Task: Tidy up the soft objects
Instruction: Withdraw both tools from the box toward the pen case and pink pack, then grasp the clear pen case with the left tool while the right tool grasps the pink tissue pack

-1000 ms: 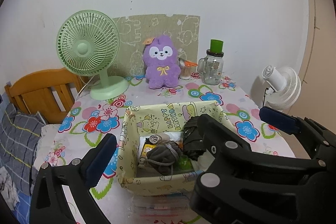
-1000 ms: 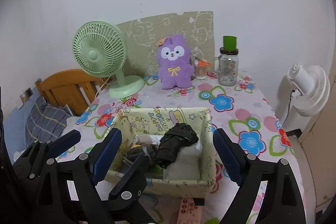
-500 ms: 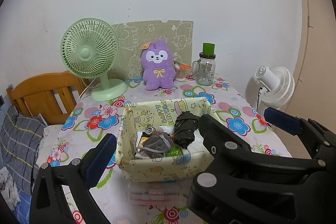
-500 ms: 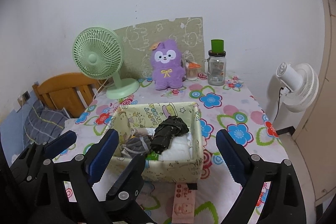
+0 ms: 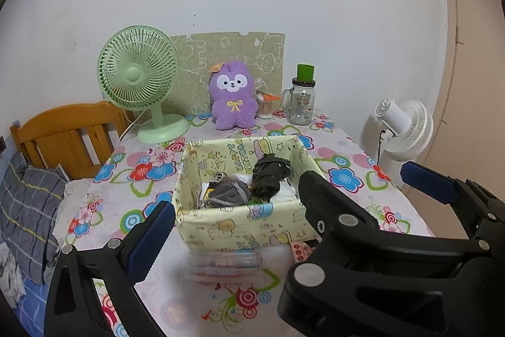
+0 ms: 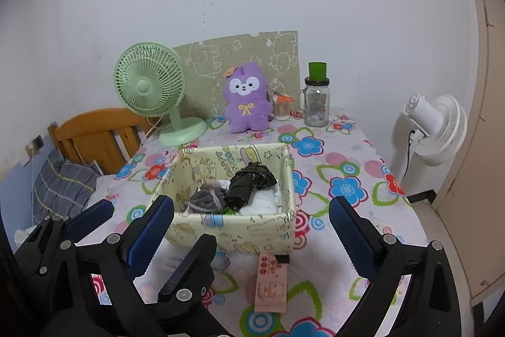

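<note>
Showing left-view only: packet [image 5: 206, 191] in box [image 5: 246, 223]

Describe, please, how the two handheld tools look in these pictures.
Both the left tool and the right tool are black, angular plastic frames with silver screws. Each finger ends in a flat, textured dark-blue pad. No cables, markings or sleeves are visible.

left tool [image 5: 284, 204]: jaws spread, empty | right tool [image 6: 251, 221]: jaws just widening, empty

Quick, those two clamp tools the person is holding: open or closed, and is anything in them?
Left tool: open, holding nothing.
Right tool: open, jaws just been opening wider, holding nothing.
</note>
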### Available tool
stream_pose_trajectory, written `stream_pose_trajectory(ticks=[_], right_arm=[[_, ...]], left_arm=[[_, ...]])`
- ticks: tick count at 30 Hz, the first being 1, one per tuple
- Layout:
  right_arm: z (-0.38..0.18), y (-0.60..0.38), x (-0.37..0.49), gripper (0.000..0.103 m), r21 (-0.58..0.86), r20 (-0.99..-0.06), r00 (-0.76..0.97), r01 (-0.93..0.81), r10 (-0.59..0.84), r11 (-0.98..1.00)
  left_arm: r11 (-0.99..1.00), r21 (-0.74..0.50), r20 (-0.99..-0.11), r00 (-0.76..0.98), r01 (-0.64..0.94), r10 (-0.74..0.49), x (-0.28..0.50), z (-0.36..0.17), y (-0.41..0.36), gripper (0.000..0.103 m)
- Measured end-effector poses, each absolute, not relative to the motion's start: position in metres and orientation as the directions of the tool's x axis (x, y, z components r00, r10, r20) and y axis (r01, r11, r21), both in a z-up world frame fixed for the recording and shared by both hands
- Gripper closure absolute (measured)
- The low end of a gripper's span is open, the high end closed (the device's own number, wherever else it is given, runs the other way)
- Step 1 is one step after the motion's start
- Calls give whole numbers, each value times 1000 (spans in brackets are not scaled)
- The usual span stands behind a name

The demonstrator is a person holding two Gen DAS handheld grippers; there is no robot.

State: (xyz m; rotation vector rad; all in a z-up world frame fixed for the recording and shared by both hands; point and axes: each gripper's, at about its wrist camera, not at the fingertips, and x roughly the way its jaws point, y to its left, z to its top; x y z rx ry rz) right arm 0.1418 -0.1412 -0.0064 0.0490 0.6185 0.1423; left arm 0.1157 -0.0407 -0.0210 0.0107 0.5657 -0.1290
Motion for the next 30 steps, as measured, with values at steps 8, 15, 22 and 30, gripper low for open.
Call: stream_pose_trajectory(ticks=[8, 15, 22, 30], right_arm=[[-23, -139, 122, 3, 84, -583, 800, -116, 143, 990], [-45, -139, 114, 3, 84, -593, 792, -122, 148, 989], [-67, -140, 110, 3, 70, -599, 790, -107, 128, 992], [-105, -142, 119, 3, 77, -651, 749, -95, 122, 992]], left_arm=[[993, -26, -540, 834, 119, -114, 99, -38, -39, 0], [993, -41, -559, 821, 114, -117, 92, -60, -37, 0], [991, -62, -567, 813, 122, -135, 91, -83, -38, 0], [993, -50, -614, 781, 107, -115, 101, -116, -40, 0]])
